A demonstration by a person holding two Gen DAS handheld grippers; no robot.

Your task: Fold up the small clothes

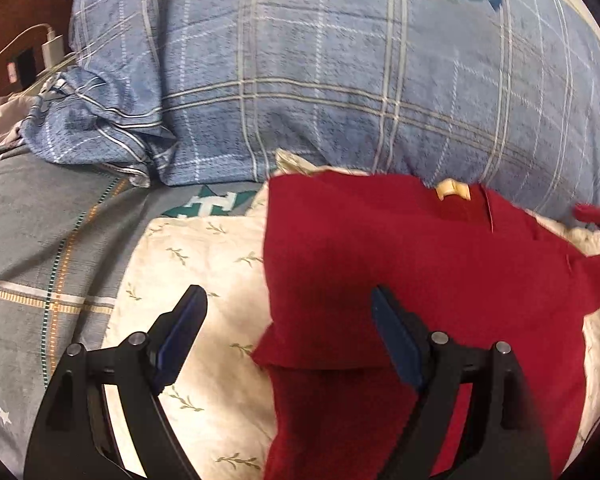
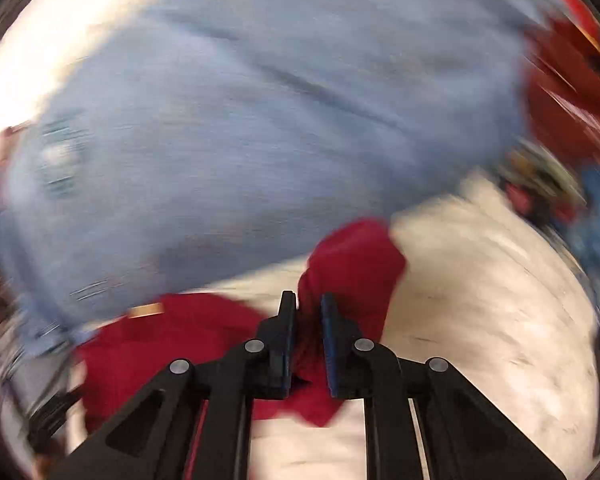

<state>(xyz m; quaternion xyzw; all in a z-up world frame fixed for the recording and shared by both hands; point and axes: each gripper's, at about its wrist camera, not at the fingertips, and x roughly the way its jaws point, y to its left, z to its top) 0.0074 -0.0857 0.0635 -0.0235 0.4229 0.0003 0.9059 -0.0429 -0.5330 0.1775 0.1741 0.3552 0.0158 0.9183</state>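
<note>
A dark red garment (image 1: 420, 260) lies flat on a cream leaf-print cloth (image 1: 204, 264), its cream neck label (image 1: 452, 191) at the far edge and its near left part folded over. My left gripper (image 1: 288, 294) hangs open just above the garment's left edge, one finger over the cream cloth and the other over the red, with nothing between them. The right wrist view is badly blurred. There my right gripper (image 2: 308, 298) is shut on a bunched part of the red garment (image 2: 356, 256), which rises from between the jaws.
A big blue plaid pillow or quilt (image 1: 320, 80) bulges right behind the garment. A grey striped bedsheet (image 1: 28, 240) spreads to the left. A white charger with its cable (image 1: 52, 50) lies at the far left. Blurred red and coloured things (image 2: 564, 92) sit at the right.
</note>
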